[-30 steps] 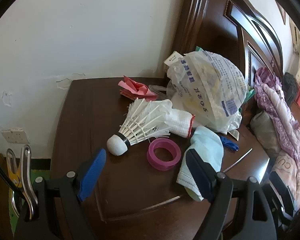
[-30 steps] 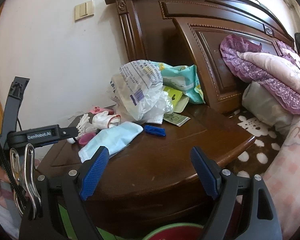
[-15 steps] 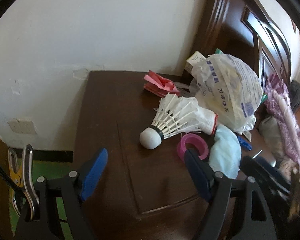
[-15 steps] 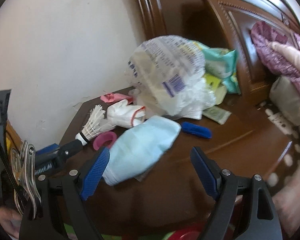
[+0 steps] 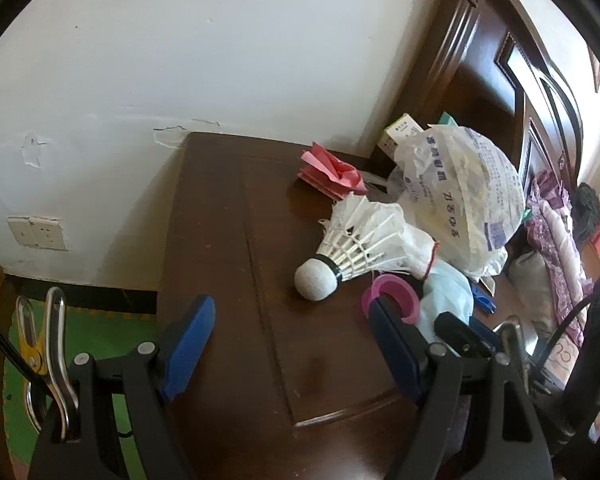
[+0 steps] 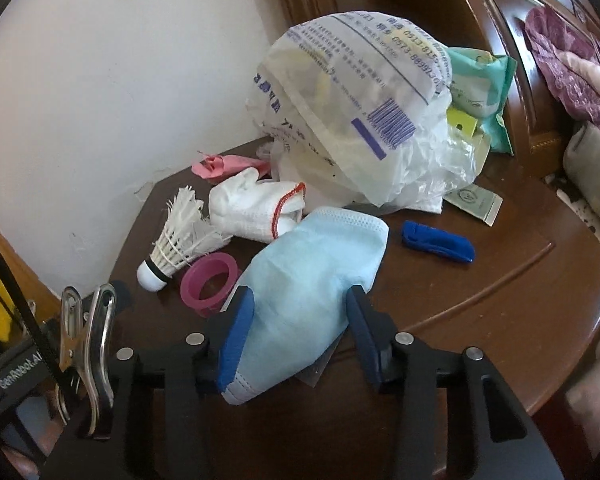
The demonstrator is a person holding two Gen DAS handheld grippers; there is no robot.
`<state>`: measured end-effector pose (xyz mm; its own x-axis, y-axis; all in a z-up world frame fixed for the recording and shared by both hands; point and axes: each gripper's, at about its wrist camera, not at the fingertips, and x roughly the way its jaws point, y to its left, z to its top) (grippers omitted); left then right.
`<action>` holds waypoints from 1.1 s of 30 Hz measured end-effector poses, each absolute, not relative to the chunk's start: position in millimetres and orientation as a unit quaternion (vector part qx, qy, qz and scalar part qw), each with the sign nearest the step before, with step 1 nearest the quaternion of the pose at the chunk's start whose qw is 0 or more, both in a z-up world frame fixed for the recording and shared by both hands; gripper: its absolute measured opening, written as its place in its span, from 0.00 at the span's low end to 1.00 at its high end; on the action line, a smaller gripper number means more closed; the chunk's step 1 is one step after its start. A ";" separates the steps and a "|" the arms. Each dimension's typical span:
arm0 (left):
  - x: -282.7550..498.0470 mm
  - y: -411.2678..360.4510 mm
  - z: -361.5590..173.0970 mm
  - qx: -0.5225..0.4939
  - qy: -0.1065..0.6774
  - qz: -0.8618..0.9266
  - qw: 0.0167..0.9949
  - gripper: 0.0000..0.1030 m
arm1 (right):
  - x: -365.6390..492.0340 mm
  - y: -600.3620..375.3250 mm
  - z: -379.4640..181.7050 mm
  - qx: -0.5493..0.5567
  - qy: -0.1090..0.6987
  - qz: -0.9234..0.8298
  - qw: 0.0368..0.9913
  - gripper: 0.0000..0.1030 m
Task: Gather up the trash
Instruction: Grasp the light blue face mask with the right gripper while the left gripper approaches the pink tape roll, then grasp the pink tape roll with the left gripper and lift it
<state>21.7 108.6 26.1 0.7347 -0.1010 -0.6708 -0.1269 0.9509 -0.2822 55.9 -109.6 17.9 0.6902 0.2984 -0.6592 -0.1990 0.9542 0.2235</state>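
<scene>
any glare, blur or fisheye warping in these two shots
Left wrist view: strong fisheye bend, with the headboard curving and dark corners; soft overall, and a faint sheen on the nightstand. Right wrist view: the same warping; the face mask and plastic bag are fairly sharp, while the bedding at the edge smears; a bright reflected streak runs along the nightstand's curved groove.

Nightstand [image 5: 220,240] left half bare; shuttlecock [image 5: 352,256], plastic bag [image 6: 356,120] crowd right.
</scene>
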 end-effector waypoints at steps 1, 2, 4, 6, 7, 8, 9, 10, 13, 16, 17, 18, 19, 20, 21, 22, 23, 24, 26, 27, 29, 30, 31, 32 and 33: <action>21.5 107.3 26.4 -0.156 0.364 0.006 0.918 0.80 | 57.3 -108.4 16.5 0.062 0.369 0.136 0.917 0.45; 21.6 105.4 26.7 -0.154 0.363 0.005 0.919 0.80 | 57.1 -107.8 16.1 0.059 0.368 0.139 0.918 0.43; 21.3 101.5 28.0 -0.150 0.362 0.001 0.920 0.80 | 53.9 -107.3 16.8 0.052 0.363 0.145 0.919 0.30; 19.8 95.7 30.3 -0.146 0.359 0.000 0.922 0.80 | 48.6 -108.1 18.5 0.042 0.356 0.145 0.922 0.24; 18.2 93.2 31.4 -0.142 0.356 0.001 0.924 0.80 | 46.9 -110.9 19.8 0.041 0.353 0.147 0.923 0.20; 16.8 89.6 32.8 -0.135 0.352 0.002 0.926 0.80 | 42.2 -115.0 21.2 0.044 0.347 0.152 0.924 0.18; 15.1 84.0 34.8 -0.126 0.348 -0.001 0.929 0.80 | 36.7 -120.9 23.1 0.049 0.342 0.158 0.925 0.13; 14.4 80.7 35.8 -0.123 0.347 -0.006 0.930 0.80 | 32.8 -126.3 24.7 0.054 0.338 0.162 0.925 0.12; 12.0 67.8 37.3 -0.122 0.347 -0.026 0.930 0.80 | 22.5 -138.8 26.9 0.057 0.328 0.161 0.929 0.10; 12.8 52.3 36.3 -0.109 0.347 -0.030 0.931 0.80 | 15.3 -156.5 26.4 0.059 0.324 0.151 0.932 0.09; 13.4 46.7 35.7 -0.102 0.348 -0.031 0.932 0.80 | 13.7 -160.8 26.0 0.059 0.322 0.149 0.933 0.09; 14.1 43.3 35.2 -0.098 0.348 -0.030 0.932 0.80 | 12.5 -166.7 24.9 0.058 0.320 0.146 0.934 0.09; 15.2 39.0 34.8 -0.095 0.348 -0.030 0.932 0.80 | 11.6 -170.3 23.8 0.058 0.318 0.147 0.935 0.09; 17.0 35.4 34.1 -0.093 0.348 -0.032 0.932 0.80 | 11.1 -174.5 22.6 0.059 0.315 0.149 0.936 0.09; 18.7 33.5 33.3 -0.092 0.348 -0.030 0.932 0.79 | 11.7 -178.8 21.6 0.062 0.312 0.150 0.936 0.09; 21.5 30.6 32.9 -0.089 0.348 -0.027 0.933 0.78 | 11.2 -184.5 19.5 0.068 0.310 0.153 0.936 0.09; 24.3 28.4 32.0 -0.087 0.348 -0.023 0.933 0.77 | 10.3 -187.1 18.2 0.072 0.308 0.157 0.935 0.09; 27.7 26.0 30.6 -0.083 0.350 -0.020 0.933 0.76 | 10.0 -189.9 17.6 0.076 0.307 0.160 0.935 0.09; 35.6 22.0 26.3 -0.080 0.357 -0.016 0.930 0.76 | 10.4 -194.3 14.3 0.086 0.299 0.168 0.935 0.09; 38.1 21.8 24.2 -0.081 0.360 -0.014 0.929 0.76 | 10.7 -196.1 12.6 0.090 0.295 0.173 0.935 0.09; 44.5 19.4 19.3 -0.076 0.364 -0.007 0.928 0.76 | 10.4 -198.0 9.4 0.095 0.290 0.181 0.935 0.10; 47.3 18.0 17.1 -0.071 0.366 -0.001 0.928 0.76 | 10.5 -198.5 8.4 0.096 0.289 0.184 0.935 0.10; 50.2 16.5 14.5 -0.066 0.370 0.004 0.927 0.76 | 10.1 -199.1 8.4 0.097 0.288 0.186 0.934 0.12; 52.5 15.9 12.7 -0.067 0.376 0.005 0.924 0.76 | 10.0 -199.5 8.2 0.099 0.289 0.186 0.934 0.14; 54.3 15.6 12.1 -0.073 0.377 0.001 0.923 0.76 | 10.1 -200.3 7.8 0.100 0.290 0.186 0.933 0.18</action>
<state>54.3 15.6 12.1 0.7163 -0.0539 -0.6957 -0.0566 0.9892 -0.1349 10.1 -200.3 7.8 0.7626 0.4056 -0.5040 -0.2894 0.9106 0.2950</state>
